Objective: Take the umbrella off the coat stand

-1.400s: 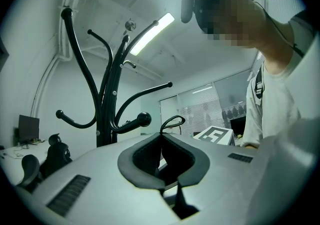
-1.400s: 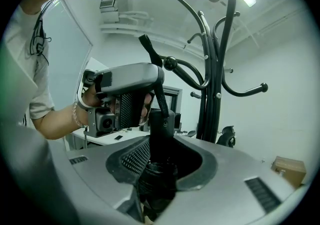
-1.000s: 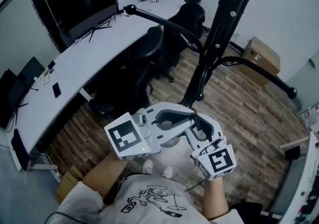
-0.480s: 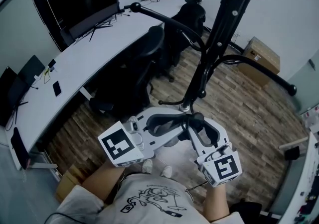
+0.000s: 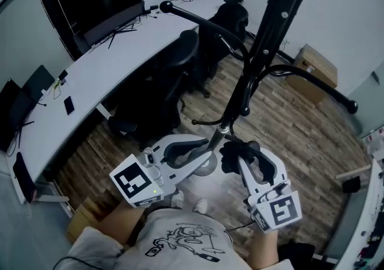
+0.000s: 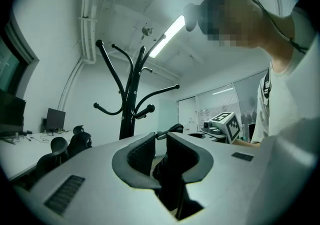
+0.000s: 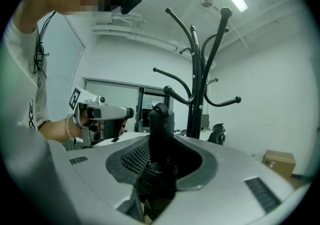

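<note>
The black folded umbrella (image 5: 233,153) stands upright between the jaws of my right gripper (image 5: 243,152), which is shut on it. In the right gripper view its handle (image 7: 161,119) rises out of the right gripper (image 7: 162,145). The black coat stand (image 5: 264,41) rises just beyond both grippers, and the umbrella hangs on none of its hooks. My left gripper (image 5: 206,149) sits left of the umbrella and apart from it. In the left gripper view its jaws (image 6: 159,139) show a narrow gap with wall and floor visible through it. The stand (image 6: 129,104) is behind them.
The stand's lower pole (image 5: 217,138), a thin ring and the round base (image 5: 207,167) lie between the grippers. Office chairs (image 5: 162,89) and a long curved desk (image 5: 96,71) are to the left. A cardboard box (image 5: 312,65) sits at the far right on the wooden floor.
The two grippers have drawn apart. The left one slid down-left in the head view, and the right one moved right with the umbrella, uncovering the stand's lower pole.
</note>
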Tool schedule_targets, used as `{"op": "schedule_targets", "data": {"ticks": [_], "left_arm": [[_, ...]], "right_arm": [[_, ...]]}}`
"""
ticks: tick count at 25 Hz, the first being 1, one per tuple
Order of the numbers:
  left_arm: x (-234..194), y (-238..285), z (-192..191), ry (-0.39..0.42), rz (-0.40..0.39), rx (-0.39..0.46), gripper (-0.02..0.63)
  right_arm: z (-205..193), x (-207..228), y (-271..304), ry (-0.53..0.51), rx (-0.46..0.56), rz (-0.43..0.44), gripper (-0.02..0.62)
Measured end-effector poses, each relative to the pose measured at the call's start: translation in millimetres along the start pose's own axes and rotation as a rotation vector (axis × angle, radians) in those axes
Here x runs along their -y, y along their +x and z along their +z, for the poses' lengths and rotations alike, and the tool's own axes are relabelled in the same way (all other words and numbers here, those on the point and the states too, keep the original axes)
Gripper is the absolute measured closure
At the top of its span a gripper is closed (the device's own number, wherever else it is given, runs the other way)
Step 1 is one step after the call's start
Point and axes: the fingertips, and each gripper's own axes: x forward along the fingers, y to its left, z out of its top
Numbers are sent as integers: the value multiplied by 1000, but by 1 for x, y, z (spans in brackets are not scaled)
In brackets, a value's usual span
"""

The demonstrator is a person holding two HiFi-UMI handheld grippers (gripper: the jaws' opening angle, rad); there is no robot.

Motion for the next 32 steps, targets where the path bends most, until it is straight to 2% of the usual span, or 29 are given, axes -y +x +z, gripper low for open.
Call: {"op": "schedule_targets", "data": {"ticks": [2, 11, 19, 32], "left_arm": [[-4, -5, -1, -2, 30, 1, 528], [-15, -25, -5, 13, 132, -4, 528], [-16, -34, -13, 13, 170, -15, 528], [-17, -44, -25, -25, 207, -17, 528]], "right_arm": [[-3, 0, -6, -10, -27, 4, 448], [1, -3, -27, -5, -35, -12, 448], [14, 1, -42, -8, -33, -60, 448], [12, -1, -60, 3, -42, -65, 448]]}}
